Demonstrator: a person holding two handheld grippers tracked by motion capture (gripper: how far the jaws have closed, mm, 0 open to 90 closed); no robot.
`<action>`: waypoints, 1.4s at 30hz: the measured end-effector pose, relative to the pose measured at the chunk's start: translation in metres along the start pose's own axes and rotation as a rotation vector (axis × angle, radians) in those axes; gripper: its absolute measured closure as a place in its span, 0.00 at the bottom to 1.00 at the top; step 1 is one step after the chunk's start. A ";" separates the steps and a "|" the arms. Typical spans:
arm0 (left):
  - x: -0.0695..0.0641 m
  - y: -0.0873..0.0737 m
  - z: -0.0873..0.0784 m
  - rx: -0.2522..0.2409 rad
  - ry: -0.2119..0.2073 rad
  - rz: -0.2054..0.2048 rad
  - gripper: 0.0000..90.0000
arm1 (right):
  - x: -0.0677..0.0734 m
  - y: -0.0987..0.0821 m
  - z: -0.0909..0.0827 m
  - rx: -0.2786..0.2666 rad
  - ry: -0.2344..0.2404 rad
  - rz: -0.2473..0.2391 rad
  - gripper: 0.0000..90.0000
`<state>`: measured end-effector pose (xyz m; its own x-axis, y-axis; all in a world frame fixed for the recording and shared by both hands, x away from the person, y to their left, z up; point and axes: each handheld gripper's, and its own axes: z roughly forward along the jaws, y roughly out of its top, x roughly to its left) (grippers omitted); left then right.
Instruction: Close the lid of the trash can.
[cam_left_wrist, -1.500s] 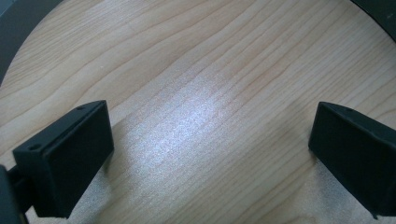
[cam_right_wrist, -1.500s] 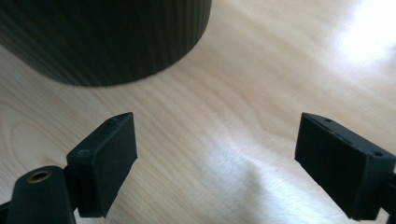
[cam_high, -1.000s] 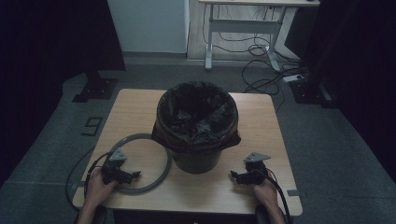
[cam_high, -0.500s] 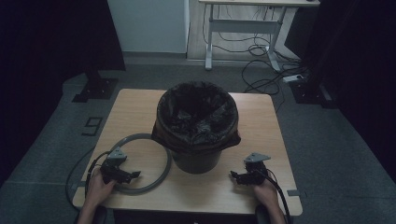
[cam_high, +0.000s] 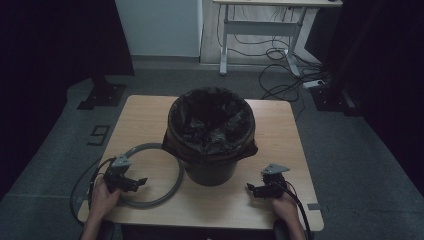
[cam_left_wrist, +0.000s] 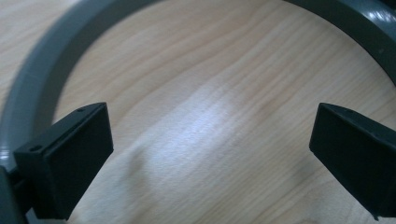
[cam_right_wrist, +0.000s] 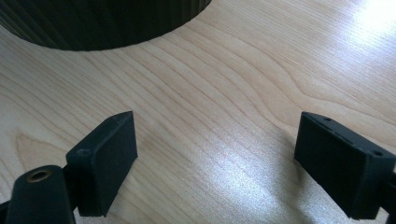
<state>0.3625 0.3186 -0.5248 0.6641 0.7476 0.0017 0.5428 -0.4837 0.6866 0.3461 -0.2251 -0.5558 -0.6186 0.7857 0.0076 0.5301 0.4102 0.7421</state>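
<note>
A dark bin (cam_high: 210, 165) lined with a black bag (cam_high: 210, 117) stands in the middle of the wooden table (cam_high: 142, 112). A grey ring (cam_high: 172, 167) lies flat on the table to its left, touching the bin's base. My left gripper (cam_high: 134, 184) rests over the ring's near left part, open, its jaws wide apart above bare wood (cam_left_wrist: 210, 140) inside the grey ring (cam_left_wrist: 42, 74). My right gripper (cam_high: 254, 189) is open near the table's front right, pointing at the bin's ribbed base (cam_right_wrist: 102, 23), with nothing between its jaws.
Beyond the table, a white desk frame (cam_high: 260, 30) and loose cables (cam_high: 285, 75) lie on the grey floor. A dark stand base (cam_high: 102, 95) sits at the table's far left. Bare wood (cam_high: 280, 130) shows to the right of the bin.
</note>
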 end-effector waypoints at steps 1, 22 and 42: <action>0.002 0.001 -0.001 -0.002 0.007 -0.004 0.00 | 0.000 0.000 0.000 0.000 0.000 0.000 0.13; 0.055 -0.001 0.006 0.039 0.045 -0.128 0.00 | 0.000 0.000 0.000 0.000 -0.002 0.001 0.13; 0.057 -0.011 0.019 0.025 0.083 -0.108 0.02 | 0.001 0.000 -0.001 0.000 -0.005 0.004 0.14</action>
<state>0.4044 0.3578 -0.5464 0.5570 0.8305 -0.0104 0.6221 -0.4088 0.6678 0.3451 -0.2250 -0.5558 -0.6137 0.7895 0.0069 0.5325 0.4074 0.7419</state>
